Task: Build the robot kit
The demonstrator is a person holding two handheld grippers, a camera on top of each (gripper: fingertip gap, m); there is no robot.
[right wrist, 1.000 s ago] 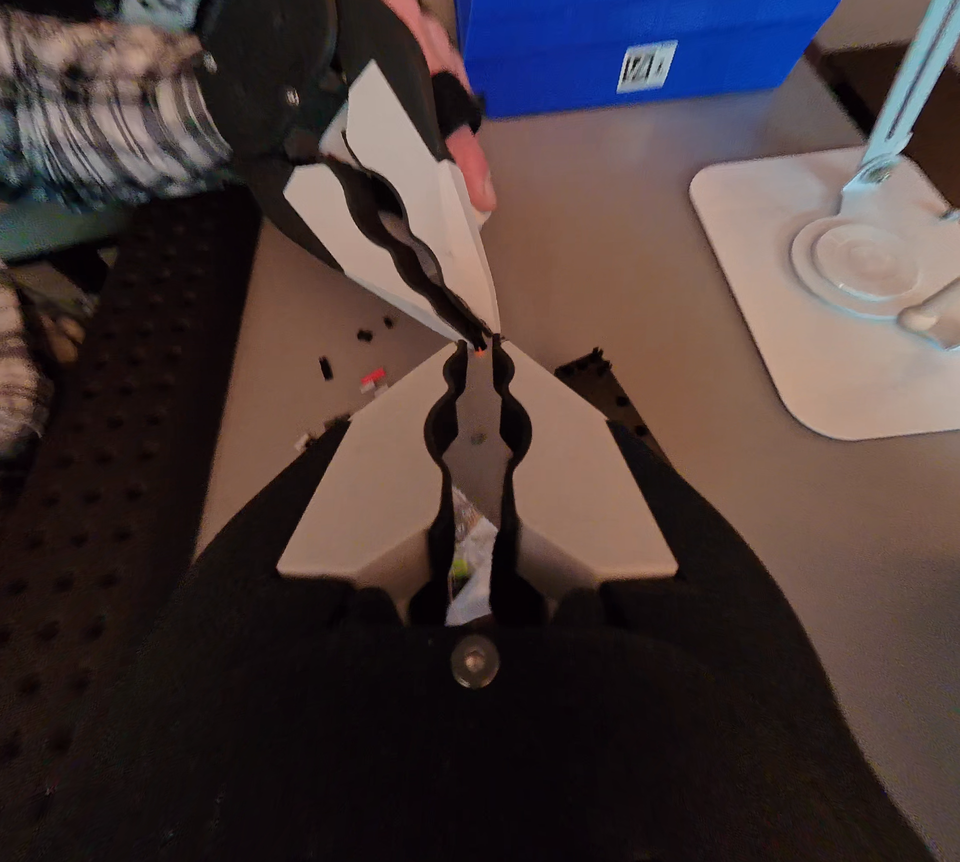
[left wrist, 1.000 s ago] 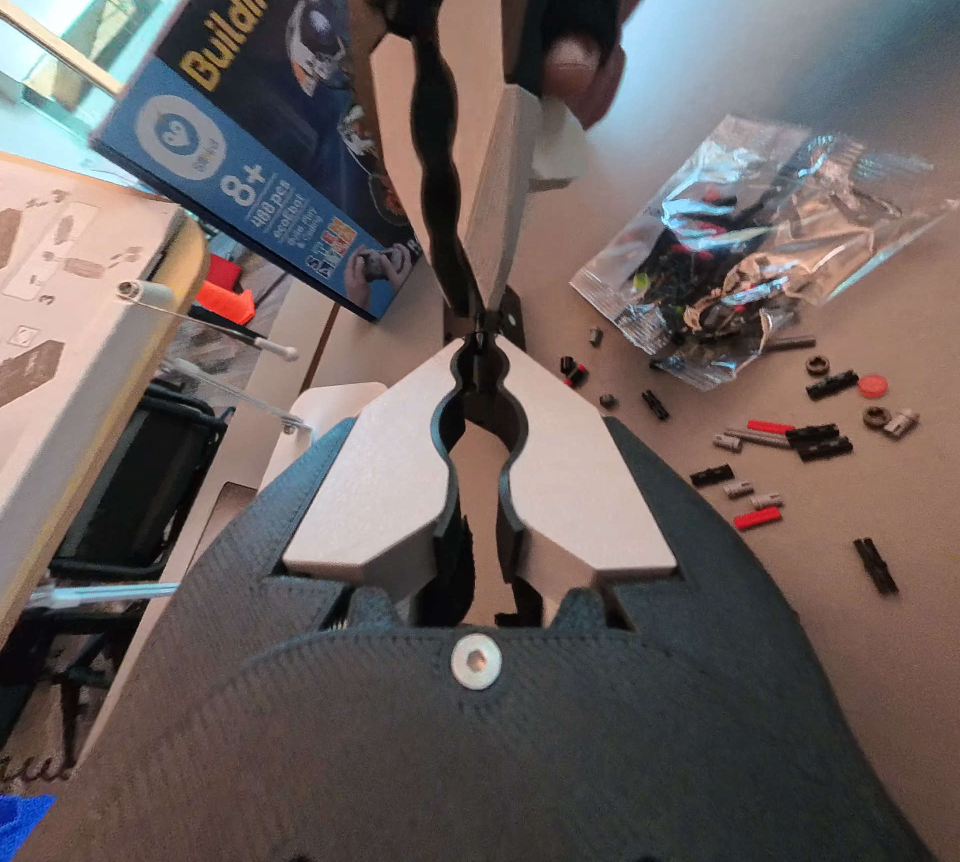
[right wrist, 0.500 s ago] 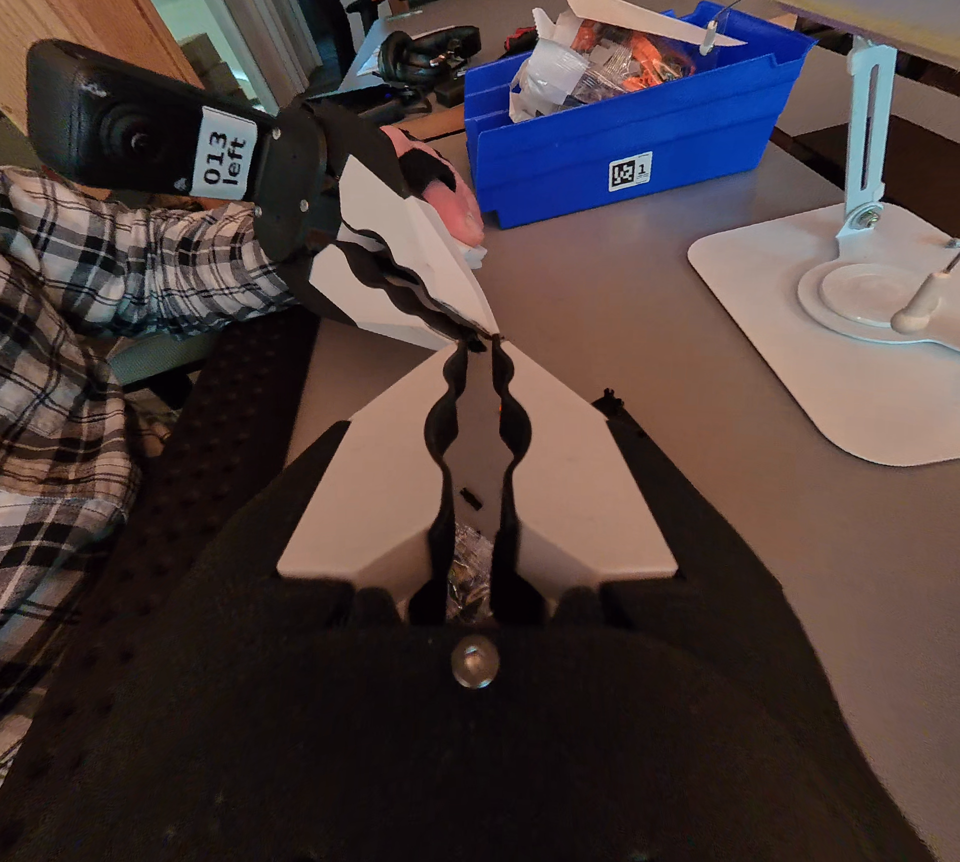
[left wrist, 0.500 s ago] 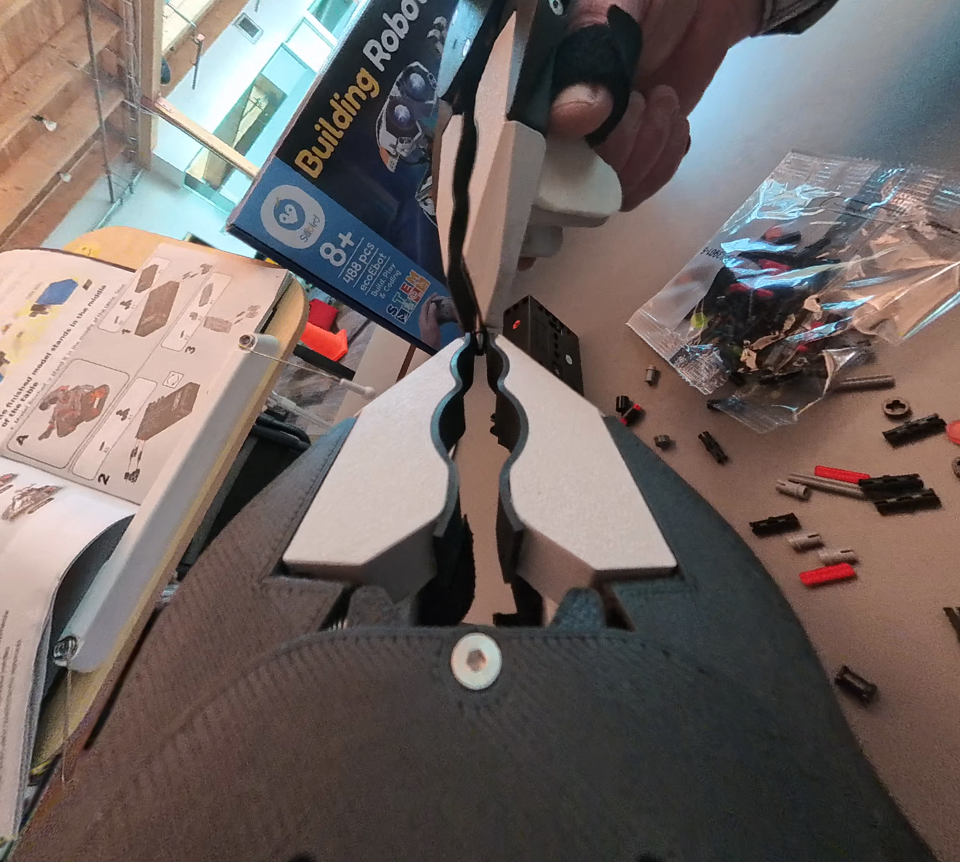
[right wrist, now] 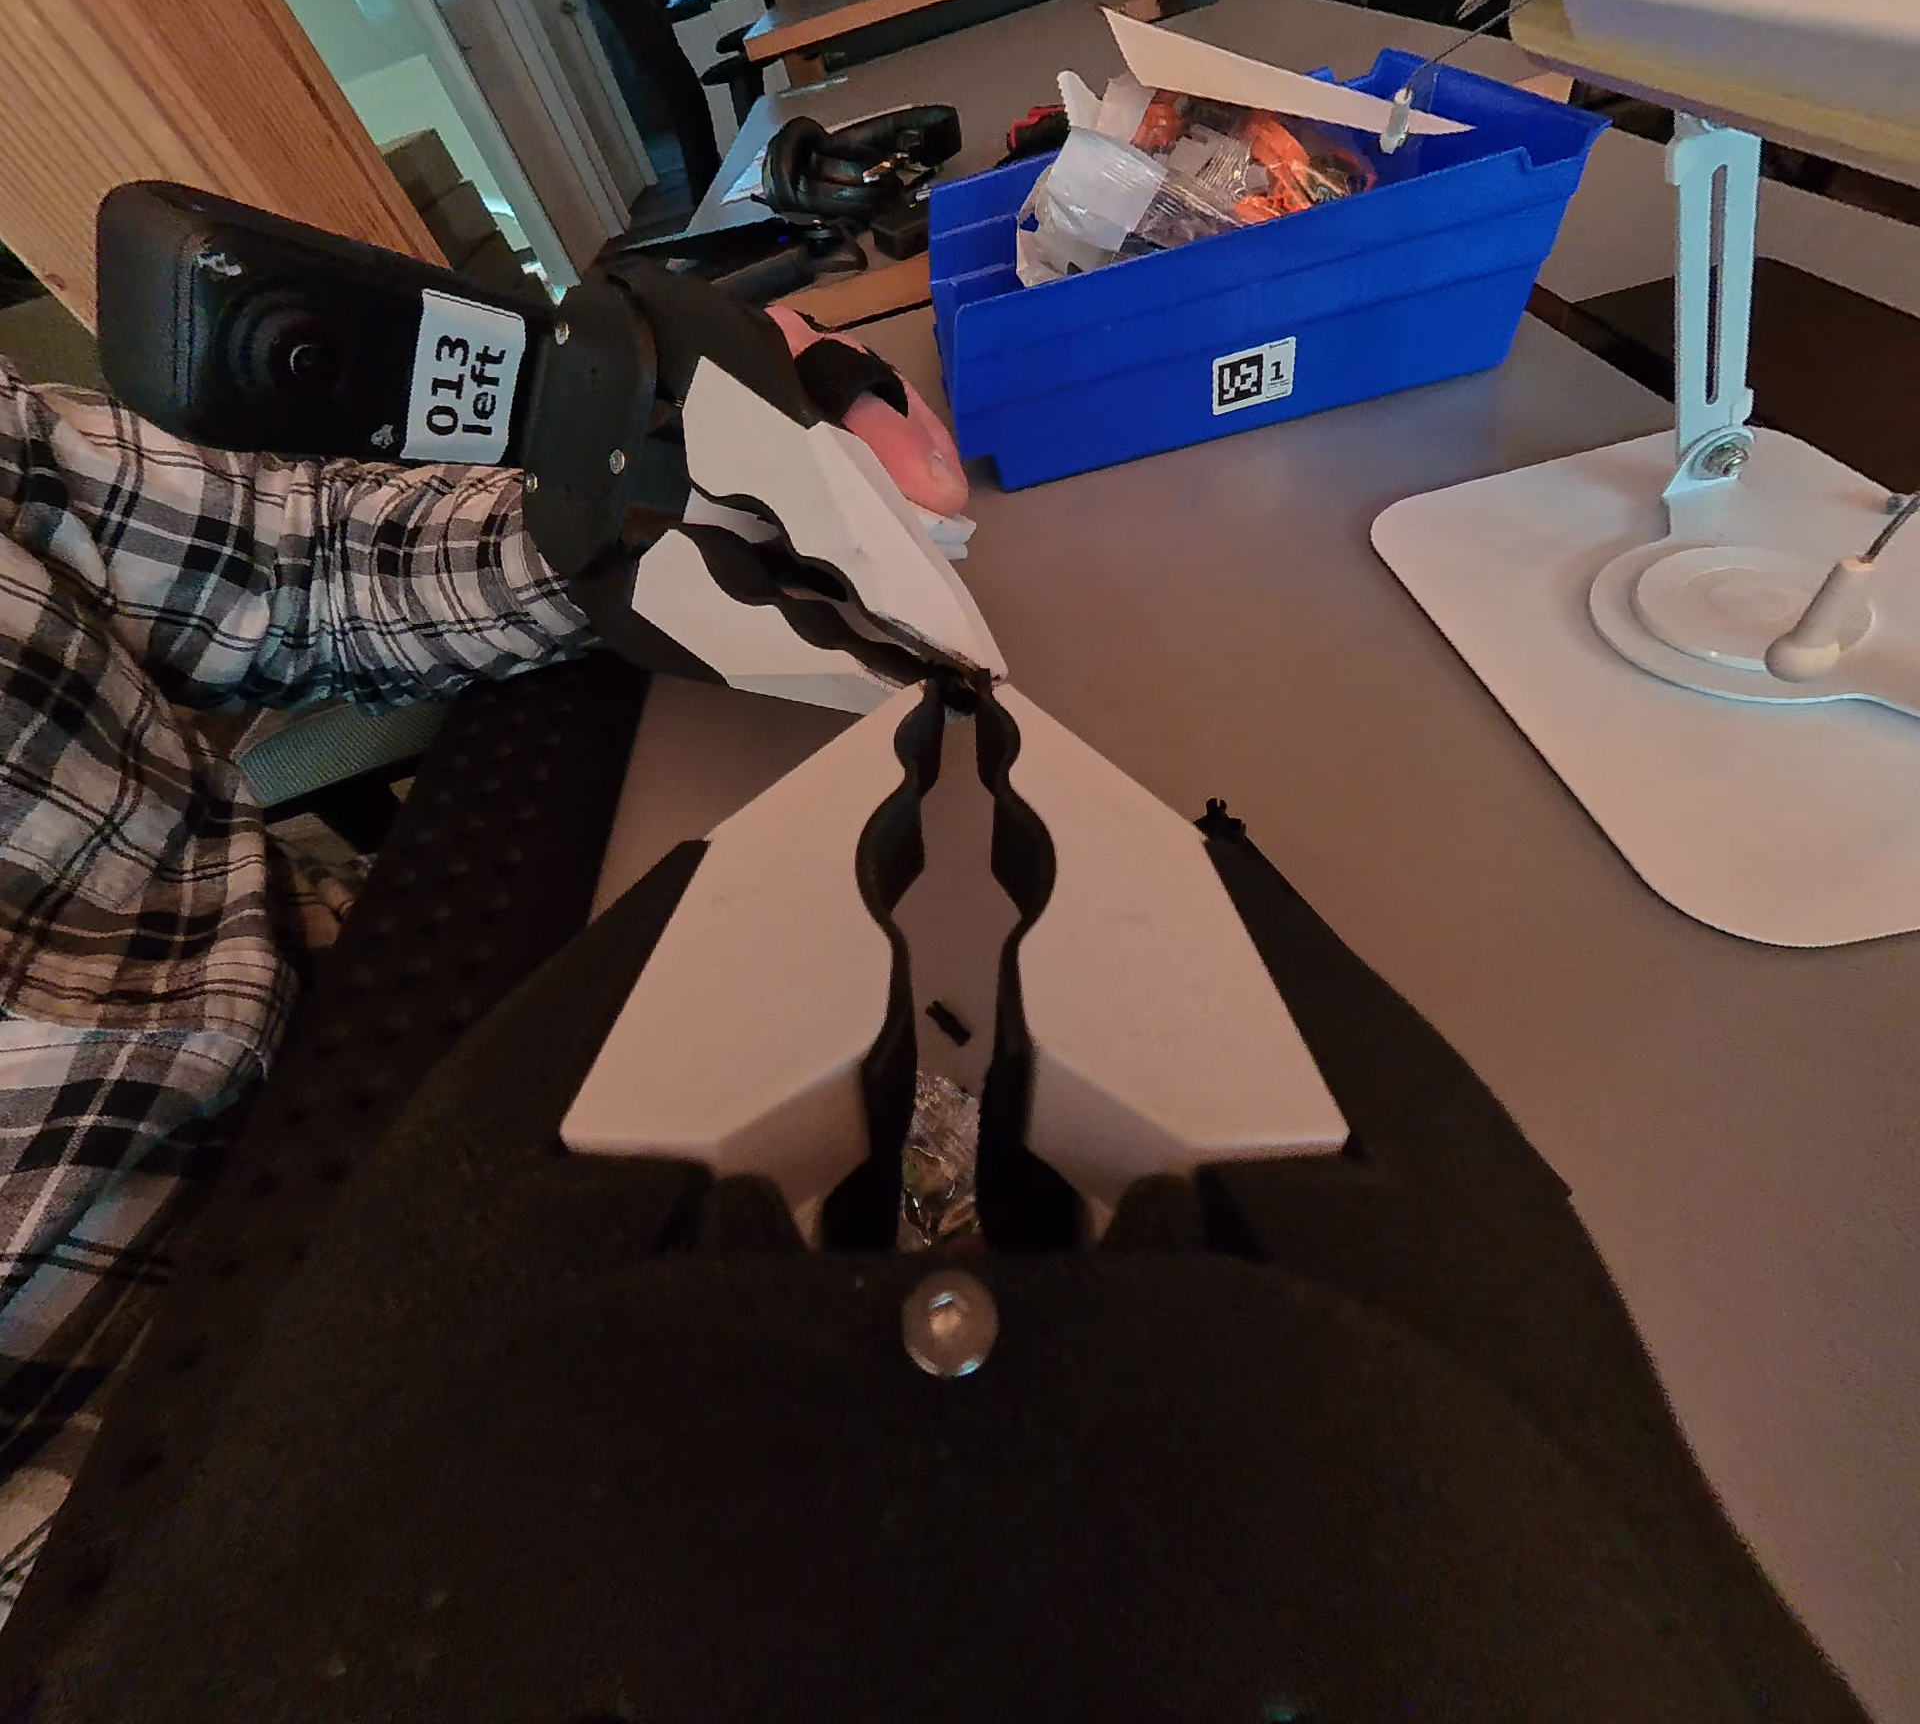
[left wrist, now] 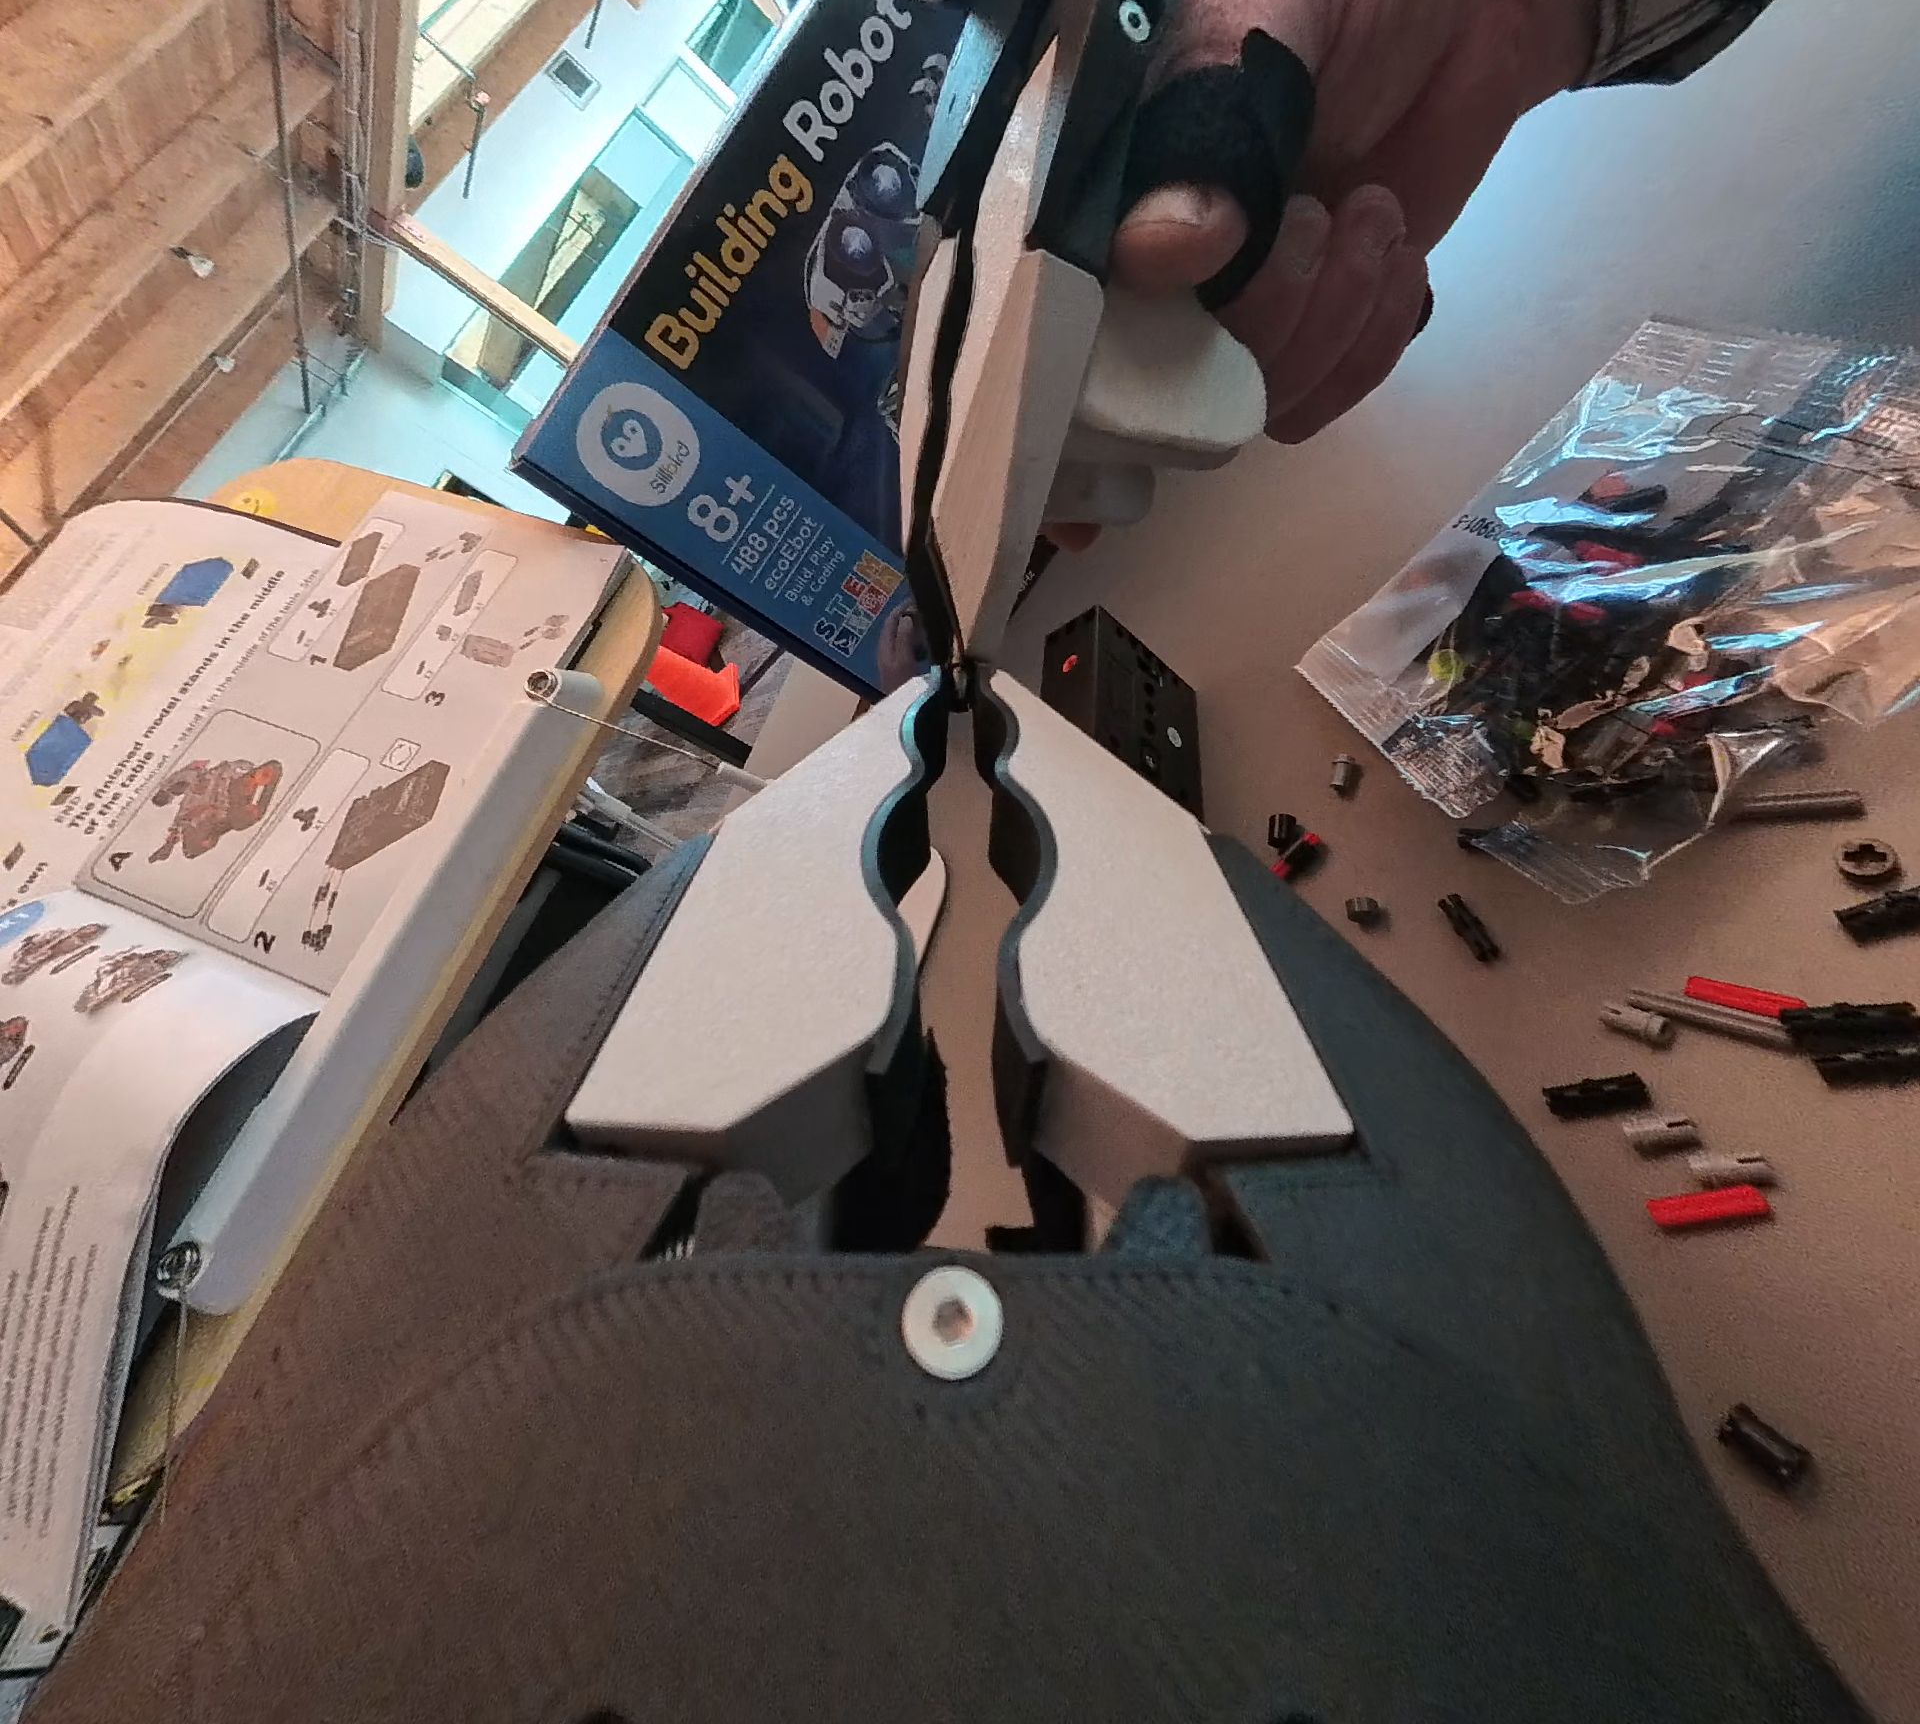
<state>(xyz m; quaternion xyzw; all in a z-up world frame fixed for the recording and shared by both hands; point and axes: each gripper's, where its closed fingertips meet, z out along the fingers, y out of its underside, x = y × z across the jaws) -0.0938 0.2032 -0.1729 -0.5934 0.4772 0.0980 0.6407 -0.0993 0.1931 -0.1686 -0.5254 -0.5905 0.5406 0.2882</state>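
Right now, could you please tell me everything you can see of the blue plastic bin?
The blue plastic bin stands upright on the grey table, beyond both hand-held grippers and apart from them. It is open-topped with stepped rims and a white square sticker on its front wall. Clear bags of orange and white parts and a white sheet fill it. Nothing grips it.

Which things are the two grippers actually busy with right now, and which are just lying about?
Busy: left gripper and right gripper, jaws tip to tip on a small dark piece.

Lying about: parts bag, loose pins, black block, blue bin, kit box, open booklet.
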